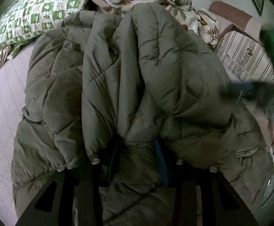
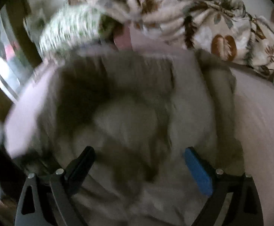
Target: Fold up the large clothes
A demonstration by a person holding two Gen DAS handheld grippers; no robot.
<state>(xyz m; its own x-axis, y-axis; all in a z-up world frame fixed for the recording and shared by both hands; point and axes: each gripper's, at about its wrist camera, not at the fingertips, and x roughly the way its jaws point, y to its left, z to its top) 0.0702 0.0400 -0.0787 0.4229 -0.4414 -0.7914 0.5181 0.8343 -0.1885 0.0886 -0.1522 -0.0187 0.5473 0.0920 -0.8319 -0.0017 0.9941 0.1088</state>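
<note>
Your left gripper [image 1: 137,162] is pinching the puffy green coat [image 1: 129,79] at 6 o'clock, your right gripper [image 2: 139,166] hangs wide with nothing in it — the coat is bunched up, so most folding is left.

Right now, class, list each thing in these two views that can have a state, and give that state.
Jacket: bunched on the bed, part of it lifted.
Left gripper: shut on the jacket.
Right gripper: open over the jacket, holding nothing.
Pillow: lying flat.
Blanket: crumpled in a heap.
Bed: partly covered.
</note>
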